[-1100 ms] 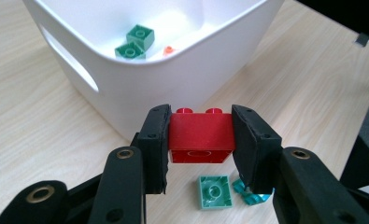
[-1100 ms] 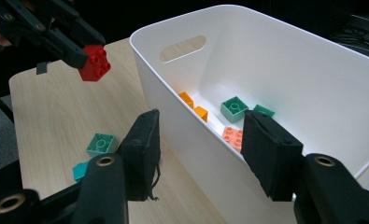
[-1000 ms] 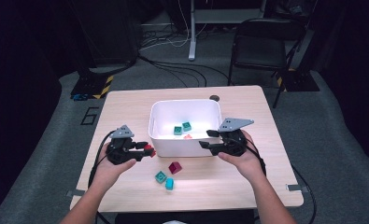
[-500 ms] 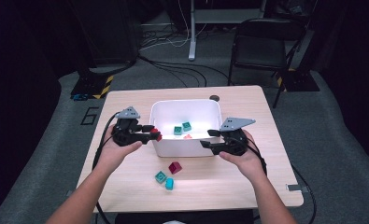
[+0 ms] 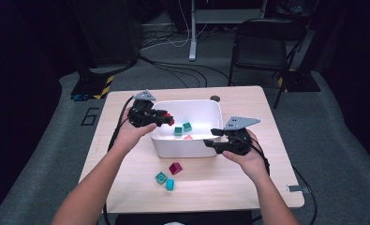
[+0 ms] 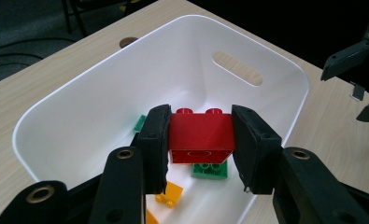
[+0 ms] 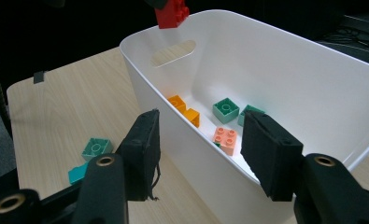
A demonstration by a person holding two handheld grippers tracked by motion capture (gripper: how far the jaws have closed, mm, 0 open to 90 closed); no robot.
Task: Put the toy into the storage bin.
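Observation:
My left gripper (image 5: 166, 119) is shut on a red two-stud brick (image 5: 170, 120) and holds it over the left end of the white bin (image 5: 182, 151). In the left gripper view the red brick (image 6: 201, 137) sits squarely between the pads (image 6: 153, 144), above the bin's inside (image 6: 79, 84). My right gripper (image 5: 211, 138) hovers at the bin's near right corner, open. In the right gripper view its jaws stand wide, with the bin's near wall (image 7: 191, 140) seen between them and nothing gripped. The red brick (image 7: 172, 13) hangs at the top of that view.
Inside the bin lie orange bricks (image 7: 184, 108), a teal brick (image 7: 225, 109), a salmon brick (image 7: 225, 138) and a green one (image 6: 210, 170). On the table in front of the bin lie a dark red brick (image 5: 175, 168), a teal brick (image 5: 160, 177) and a cyan brick (image 5: 170, 184).
My left gripper has carried the red brick away from me and rightward, from beside the bin to above its left end. The right gripper has stayed in place.

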